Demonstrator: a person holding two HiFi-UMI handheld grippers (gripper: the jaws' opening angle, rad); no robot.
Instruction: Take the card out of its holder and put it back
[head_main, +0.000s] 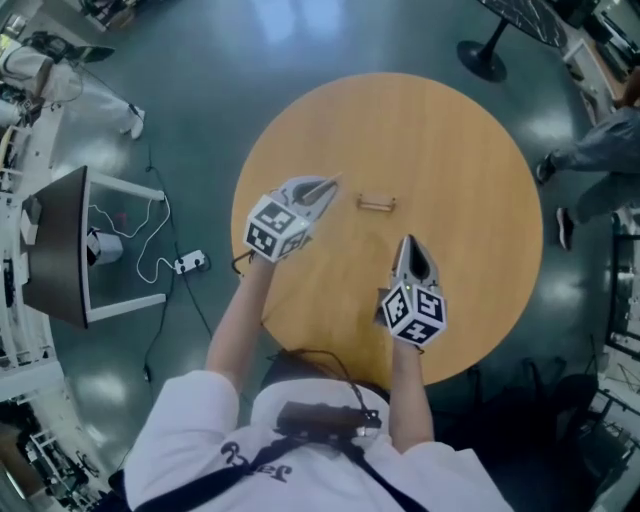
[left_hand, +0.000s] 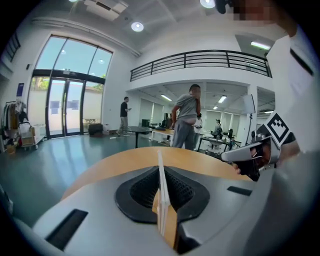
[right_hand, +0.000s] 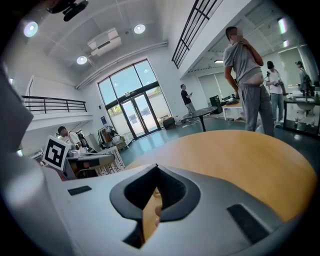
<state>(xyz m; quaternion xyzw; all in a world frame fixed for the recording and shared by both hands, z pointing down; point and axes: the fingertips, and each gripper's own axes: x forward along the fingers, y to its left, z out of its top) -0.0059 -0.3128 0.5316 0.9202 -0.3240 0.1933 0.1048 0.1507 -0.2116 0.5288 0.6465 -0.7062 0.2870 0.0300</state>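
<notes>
A small wooden card holder (head_main: 377, 204) lies on the round wooden table (head_main: 470, 160), near its middle. My left gripper (head_main: 330, 182) hovers just left of the holder, its tips aimed toward it. In the left gripper view this gripper (left_hand: 161, 172) is shut on a thin white card (left_hand: 160, 159), seen edge-on and standing upright between the dark pads. My right gripper (head_main: 408, 242) is nearer to me, below and right of the holder. Its jaws (right_hand: 156, 166) are shut with nothing between them.
A person in grey (left_hand: 186, 120) stands beyond the table's far edge, with another person's legs (head_main: 590, 160) at the right. On the floor to the left are a cable with a power strip (head_main: 190, 262) and a dark screen on a white frame (head_main: 60, 245). A black stand base (head_main: 483, 60) sits behind.
</notes>
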